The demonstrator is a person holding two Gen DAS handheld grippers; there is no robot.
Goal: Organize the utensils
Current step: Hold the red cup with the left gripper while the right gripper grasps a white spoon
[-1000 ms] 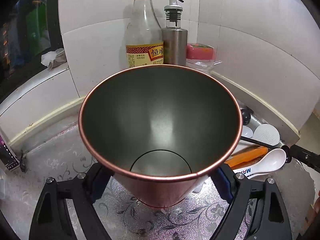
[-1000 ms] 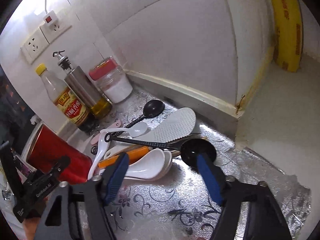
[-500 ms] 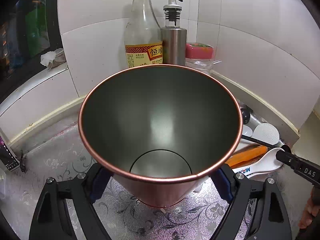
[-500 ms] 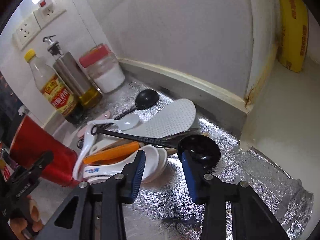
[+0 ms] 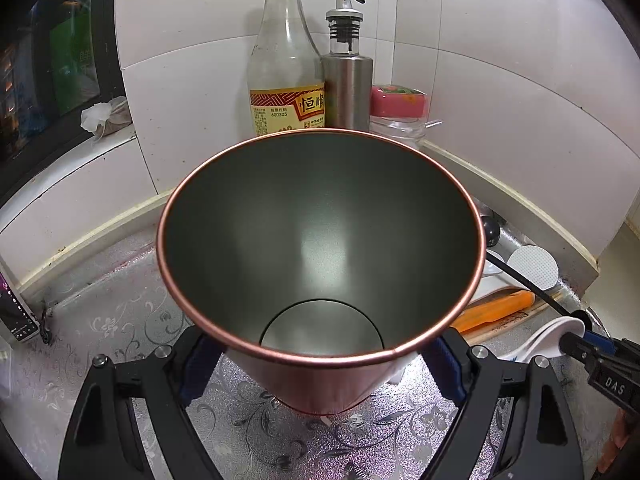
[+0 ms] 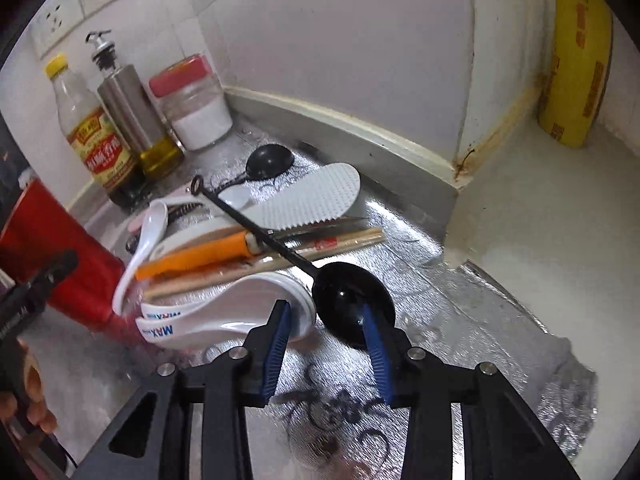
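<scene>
**Right gripper closing on a black ladle while the left steadied the holder**

The left gripper (image 5: pixel 320 364) was clamped on the base of a red metal cup (image 5: pixel 320 248), which stood empty and upright on the foil-covered bench (image 5: pixel 120 320) before a vinegar bottle (image 5: pixel 286 60) and an oil dispenser (image 5: pixel 347 76). The right gripper (image 6: pixel 326 332) was partly open, holding nothing; its right pad overlapped the bowl of the black ladle (image 6: pixel 354 300), while its left pad overlapped the stacked white spoons (image 6: pixel 224 312).

Risk, as judged: closing from this position could pinch the white spoons along with the ladle bowl, or slip off the bowl's smooth, rounded surface. The ladle's thin handle lay across an orange-handled knife (image 6: pixel 192 258) and chopsticks (image 6: pixel 280 252), so lifting might drag or scatter the pile.

The ladle appeared glossy black, with a deep round bowl and a slim stem ending in a hanging ring. It lay at the pile's near right edge, to the right of the cup.
</scene>
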